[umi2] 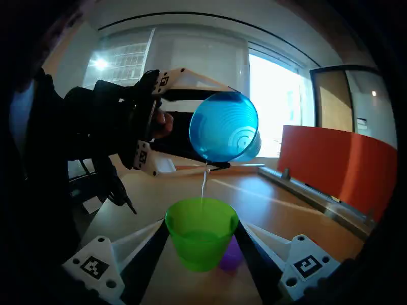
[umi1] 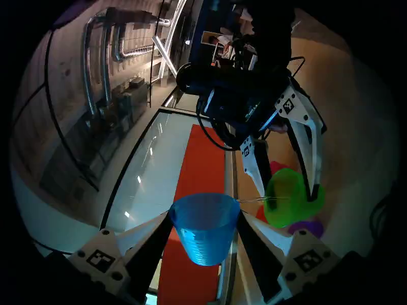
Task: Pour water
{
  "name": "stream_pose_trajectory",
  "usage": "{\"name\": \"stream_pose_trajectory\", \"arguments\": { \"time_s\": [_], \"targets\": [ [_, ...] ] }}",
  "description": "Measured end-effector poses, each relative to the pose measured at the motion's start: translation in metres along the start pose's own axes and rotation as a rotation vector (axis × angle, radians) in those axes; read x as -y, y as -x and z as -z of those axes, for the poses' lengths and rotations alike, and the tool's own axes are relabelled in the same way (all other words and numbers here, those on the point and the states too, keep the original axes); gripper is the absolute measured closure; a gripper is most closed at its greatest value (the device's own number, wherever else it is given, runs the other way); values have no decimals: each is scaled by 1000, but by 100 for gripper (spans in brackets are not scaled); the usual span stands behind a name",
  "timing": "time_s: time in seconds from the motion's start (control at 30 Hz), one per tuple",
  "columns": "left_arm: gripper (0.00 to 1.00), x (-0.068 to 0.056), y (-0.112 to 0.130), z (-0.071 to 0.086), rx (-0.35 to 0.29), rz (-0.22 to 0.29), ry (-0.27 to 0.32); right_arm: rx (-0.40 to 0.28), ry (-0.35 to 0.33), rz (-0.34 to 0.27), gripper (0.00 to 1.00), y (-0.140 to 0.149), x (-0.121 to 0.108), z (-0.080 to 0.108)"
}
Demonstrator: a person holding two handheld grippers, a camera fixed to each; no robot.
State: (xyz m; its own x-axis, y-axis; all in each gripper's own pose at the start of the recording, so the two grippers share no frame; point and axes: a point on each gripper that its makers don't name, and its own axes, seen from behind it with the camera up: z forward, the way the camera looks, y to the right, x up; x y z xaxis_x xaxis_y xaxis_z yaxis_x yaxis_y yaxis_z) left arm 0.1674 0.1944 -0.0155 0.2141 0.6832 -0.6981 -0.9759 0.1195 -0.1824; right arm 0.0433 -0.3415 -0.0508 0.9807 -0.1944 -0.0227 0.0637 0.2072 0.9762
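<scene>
A clear blue cup [umi1: 204,239] sits between the fingers of my left gripper [umi1: 204,222], which is shut on it. In the right gripper view the blue cup [umi2: 224,129] is tipped over, mouth down toward a green cup [umi2: 202,244]. A thin stream of water [umi2: 204,183] runs from its rim into the green cup, which holds some water. My right gripper [umi2: 202,226] is shut on the green cup and holds it upright just above the table. In the left gripper view the right gripper [umi1: 290,195] grips the green cup [umi1: 290,203] to the right.
A wooden table [umi2: 295,213] lies below both cups. A small purple cup [umi2: 231,256] stands right behind the green one. An orange divider panel [umi2: 341,162] with a metal rail [umi2: 315,198] runs along the table's edge. A gloved hand [umi2: 163,122] holds the left gripper.
</scene>
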Motion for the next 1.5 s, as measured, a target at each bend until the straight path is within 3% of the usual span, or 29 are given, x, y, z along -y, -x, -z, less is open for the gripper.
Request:
{"name": "stream_pose_trajectory", "arguments": {
  "time_s": [1.5],
  "targets": [
    [14,7,0,1,3,-81,-25,2,-3,14,10,-5,2,-1]
  ]
}}
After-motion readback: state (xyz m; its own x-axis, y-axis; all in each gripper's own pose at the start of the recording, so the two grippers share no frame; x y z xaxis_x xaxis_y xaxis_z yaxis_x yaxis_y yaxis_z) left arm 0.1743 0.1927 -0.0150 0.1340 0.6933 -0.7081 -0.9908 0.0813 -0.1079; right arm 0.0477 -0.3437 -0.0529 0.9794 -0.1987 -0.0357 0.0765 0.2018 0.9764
